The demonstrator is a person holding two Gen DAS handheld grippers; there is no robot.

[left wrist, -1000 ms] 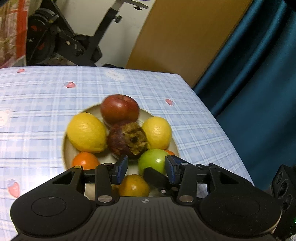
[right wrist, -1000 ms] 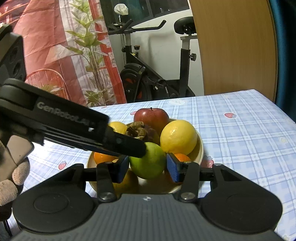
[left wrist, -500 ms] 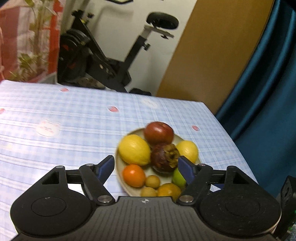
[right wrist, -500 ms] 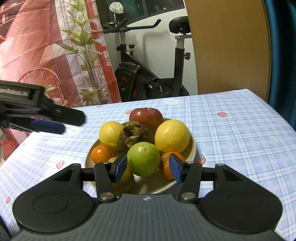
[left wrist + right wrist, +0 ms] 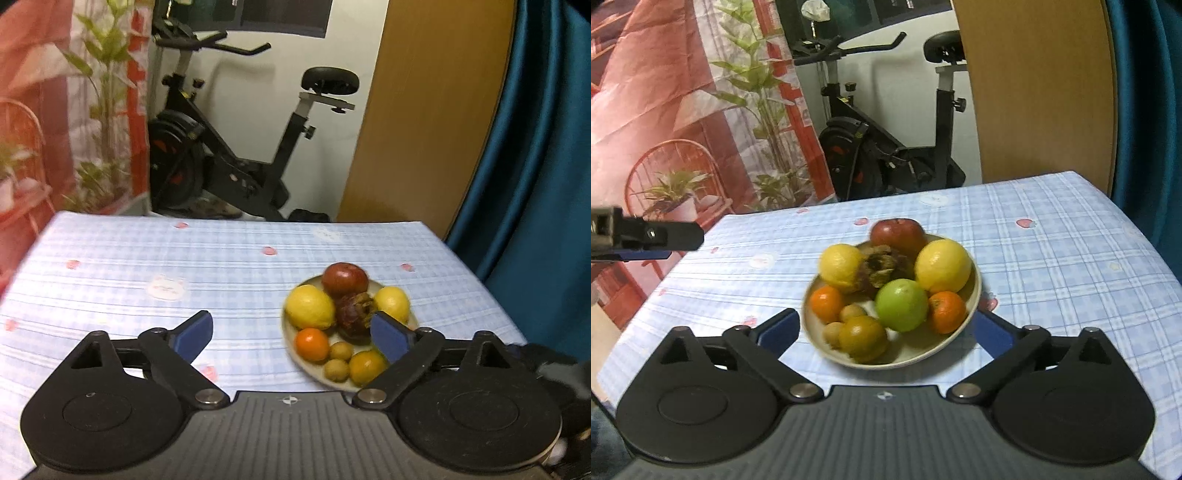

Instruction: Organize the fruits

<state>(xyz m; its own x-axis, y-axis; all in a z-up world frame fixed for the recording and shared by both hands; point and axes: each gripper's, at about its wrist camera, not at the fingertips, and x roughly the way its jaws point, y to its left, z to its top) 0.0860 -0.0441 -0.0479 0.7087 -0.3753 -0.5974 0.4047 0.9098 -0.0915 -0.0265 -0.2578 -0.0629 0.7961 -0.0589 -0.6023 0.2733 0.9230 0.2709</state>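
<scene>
A beige plate (image 5: 962, 325) on the checked tablecloth holds a red apple (image 5: 897, 233), two lemons (image 5: 942, 266), a green apple (image 5: 902, 305), a dark dried fruit (image 5: 882, 266), oranges and small brown fruits. My right gripper (image 5: 884, 332) is open and empty, above the plate's near edge. My left gripper (image 5: 290, 336) is open and empty, back and left of the plate (image 5: 290, 339). It also shows in the right wrist view (image 5: 646, 238) at the far left.
The blue checked table (image 5: 147, 266) ends at the right by a teal curtain (image 5: 535, 147). An exercise bike (image 5: 240, 155), a wooden panel (image 5: 424, 110) and potted plants stand behind the far edge.
Both grippers have opened wide and pulled back from the plate. The right one has let go of the green apple, which now lies on the plate. The left moved off leftward.
</scene>
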